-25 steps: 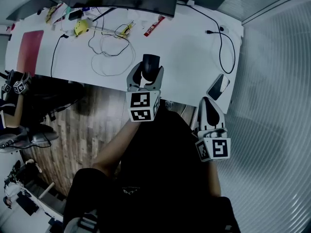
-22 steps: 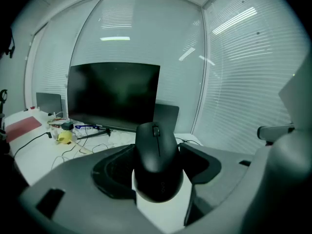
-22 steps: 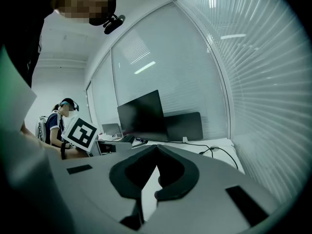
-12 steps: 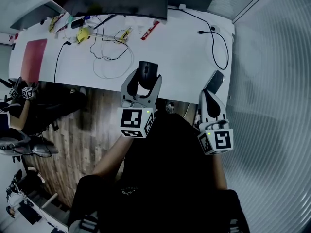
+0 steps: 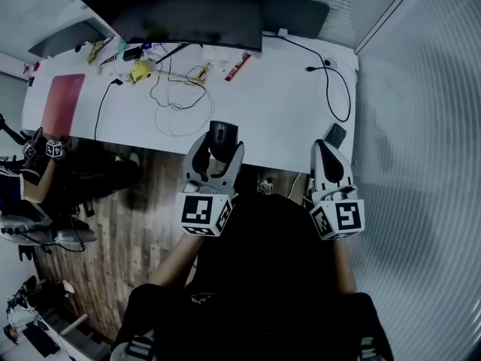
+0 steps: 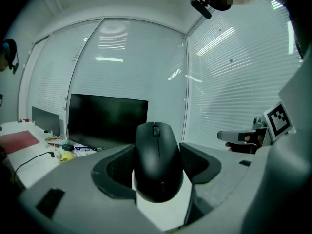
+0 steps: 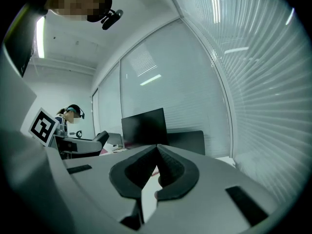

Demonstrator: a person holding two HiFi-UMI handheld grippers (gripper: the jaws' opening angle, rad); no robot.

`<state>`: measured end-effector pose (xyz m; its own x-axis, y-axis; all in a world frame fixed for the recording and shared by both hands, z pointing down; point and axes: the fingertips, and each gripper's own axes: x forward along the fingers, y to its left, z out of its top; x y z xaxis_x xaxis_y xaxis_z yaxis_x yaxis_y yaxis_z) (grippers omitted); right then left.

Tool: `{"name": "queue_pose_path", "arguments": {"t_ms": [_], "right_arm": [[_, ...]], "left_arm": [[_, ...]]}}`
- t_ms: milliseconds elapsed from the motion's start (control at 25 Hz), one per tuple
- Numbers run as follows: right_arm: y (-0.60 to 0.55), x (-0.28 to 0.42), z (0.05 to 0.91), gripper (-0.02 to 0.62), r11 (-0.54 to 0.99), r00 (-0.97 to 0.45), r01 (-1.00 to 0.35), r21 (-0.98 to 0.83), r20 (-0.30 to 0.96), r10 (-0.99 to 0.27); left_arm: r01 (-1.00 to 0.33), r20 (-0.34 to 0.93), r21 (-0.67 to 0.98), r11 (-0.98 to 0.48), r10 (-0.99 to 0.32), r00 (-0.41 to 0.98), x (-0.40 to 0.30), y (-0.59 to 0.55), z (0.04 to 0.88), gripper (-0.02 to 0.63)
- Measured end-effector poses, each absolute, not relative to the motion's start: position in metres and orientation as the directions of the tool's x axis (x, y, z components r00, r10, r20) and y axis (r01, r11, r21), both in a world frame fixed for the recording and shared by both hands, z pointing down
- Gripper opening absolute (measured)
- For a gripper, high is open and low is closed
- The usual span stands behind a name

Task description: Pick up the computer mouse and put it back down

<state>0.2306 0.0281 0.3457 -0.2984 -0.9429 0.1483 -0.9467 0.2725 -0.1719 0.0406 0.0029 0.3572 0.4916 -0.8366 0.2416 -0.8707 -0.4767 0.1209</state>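
The black computer mouse (image 5: 223, 135) sits pinched between the jaws of my left gripper (image 5: 219, 144), over the near edge of the white table (image 5: 278, 104). In the left gripper view the mouse (image 6: 157, 160) fills the gap between the two dark pads (image 6: 116, 168), its scroll wheel pointing away, and no table surface shows right under it. My left gripper (image 6: 156, 165) is shut on it. My right gripper (image 5: 326, 150) hovers at the table's near right corner, its jaws pressed together and empty, as the right gripper view (image 7: 157, 155) also shows.
A dark phone (image 5: 334, 135) lies just beyond the right gripper. Loose cables (image 5: 176, 96), a red pad (image 5: 64, 104) and small items lie further back before a black monitor (image 5: 180, 10). Another person with marker cubes (image 5: 41, 150) sits at far left.
My left gripper has drawn back toward the table's near edge with the mouse in it. The right gripper has stayed near the phone, still shut.
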Motion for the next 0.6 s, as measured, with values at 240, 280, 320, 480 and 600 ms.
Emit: {"name": "queue_pose_path", "arguments": {"t_ms": [240, 280, 320, 480, 600], "right_arm": [[0.023, 0.228, 0.343, 0.0, 0.27, -0.294, -0.949, -0.165, 0.146, -0.945], [0.023, 0.227, 0.343, 0.0, 0.269, -0.293, -0.949, -0.164, 0.147, -0.945], [0.022, 0.226, 0.344, 0.0, 0.268, -0.293, -0.949, -0.164, 0.147, -0.945], [0.017, 0.222, 0.343, 0.0, 0.273, -0.295, -0.949, -0.158, 0.145, -0.944], [0.016, 0.221, 0.345, -0.001, 0.249, -0.272, -0.957, -0.151, 0.157, -0.949]], "left_arm": [[-0.875, 0.227, 0.098, -0.474, -0.846, 0.483, 0.033, 0.006, 0.351, 0.285], [-0.875, 0.225, 0.097, -0.475, -0.846, 0.484, 0.032, 0.005, 0.352, 0.285], [-0.874, 0.224, 0.096, -0.477, -0.845, 0.486, 0.032, 0.004, 0.352, 0.285], [-0.867, 0.235, 0.087, -0.49, -0.836, 0.496, 0.03, -0.005, 0.356, 0.285], [-0.854, 0.247, 0.084, -0.514, -0.819, 0.518, 0.029, -0.012, 0.362, 0.285]]}}
